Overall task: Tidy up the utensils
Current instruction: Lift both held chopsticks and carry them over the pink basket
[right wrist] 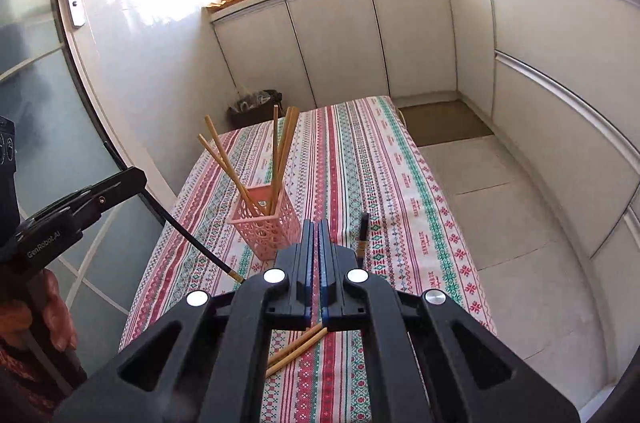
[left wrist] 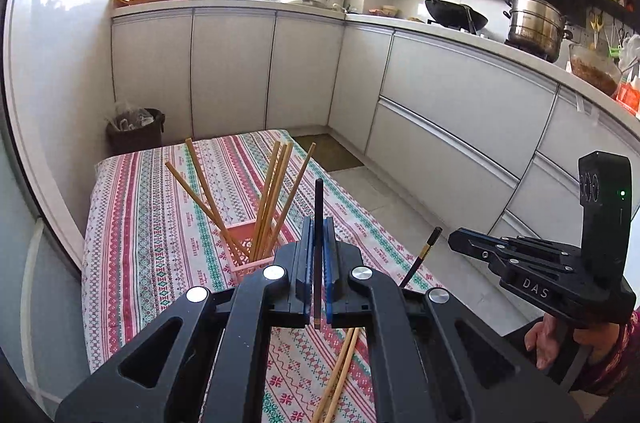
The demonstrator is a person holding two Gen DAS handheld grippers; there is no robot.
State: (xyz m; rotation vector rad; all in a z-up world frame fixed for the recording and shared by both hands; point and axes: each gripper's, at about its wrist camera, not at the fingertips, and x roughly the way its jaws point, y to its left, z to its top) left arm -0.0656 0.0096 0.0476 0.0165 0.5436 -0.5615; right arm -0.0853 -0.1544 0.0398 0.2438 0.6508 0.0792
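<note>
A counter [right wrist: 400, 183] draped in a striped cloth is carrying a pink basket [right wrist: 266, 223], which is standing upright near its middle with several wooden chopsticks [right wrist: 276, 159] leaning out of it at angles. The left gripper [left wrist: 319, 255] is clamping a dark chopstick [left wrist: 318, 223] between its blue pads, the stick pointing up past the fingertips. The right gripper [right wrist: 319, 255] is hovering above the counter with its jaws pressed together and nothing between them. A second dark chopstick [right wrist: 363, 235] is lying on the cloth just beside the basket. Two more wooden sticks [right wrist: 298, 349] are lying on the cloth at the near end, partly hidden under the grippers.
</note>
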